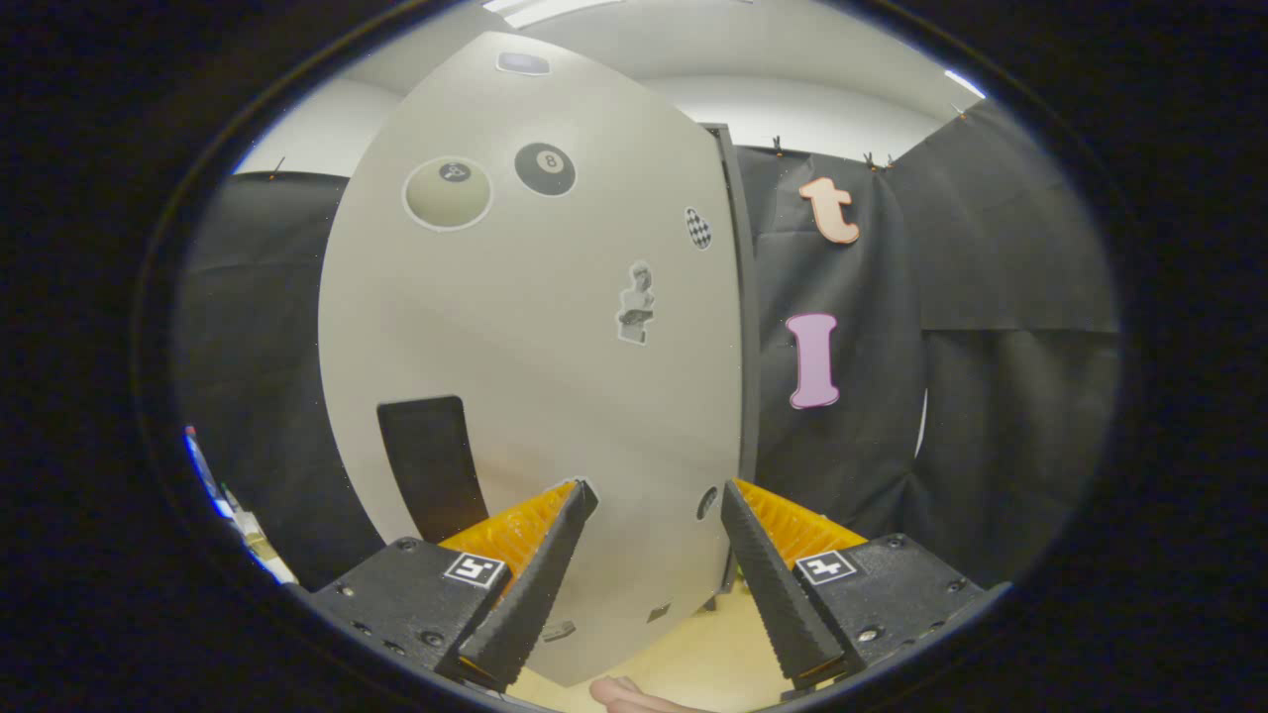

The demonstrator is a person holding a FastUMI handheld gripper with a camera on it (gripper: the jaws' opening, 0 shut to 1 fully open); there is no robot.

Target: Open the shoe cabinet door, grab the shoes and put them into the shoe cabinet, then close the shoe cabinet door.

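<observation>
The shoe cabinet (535,347) stands tall just ahead of the fingers, a pale grey body that rises well above them, with black cloth hung behind it on both sides. What faces the camera is the shoe cabinet door (555,416), a broad plain panel that looks shut flat against the cabinet, though the fisheye bend makes it hard to be sure of the seam. A dark edge (745,327) runs down the side of the cabinet beyond the right finger.

The gripper (658,495) points straight at the lower part of the door, its two fingers spread wide apart with nothing between them but the door's bare surface; the fingers touch nothing.

Beyond the left finger, low on the door, is a dark rectangular handle recess (433,465). Higher up sit several stickers: a pale round sticker (448,193) and, just beside it, a black eight-ball sticker (545,169). Further toward the right finger's side is a small checkered sticker (698,228), and below that a grey bust sticker (636,303), roughly above the gap between the fingers. A small dark round mark (706,502) lies on the door just inside the right fingertip.

The light wooden floor (693,654) shows below the cabinet between the fingers, and a bit of a person's hand (626,695) shows beneath the gripper, close to the camera.
</observation>
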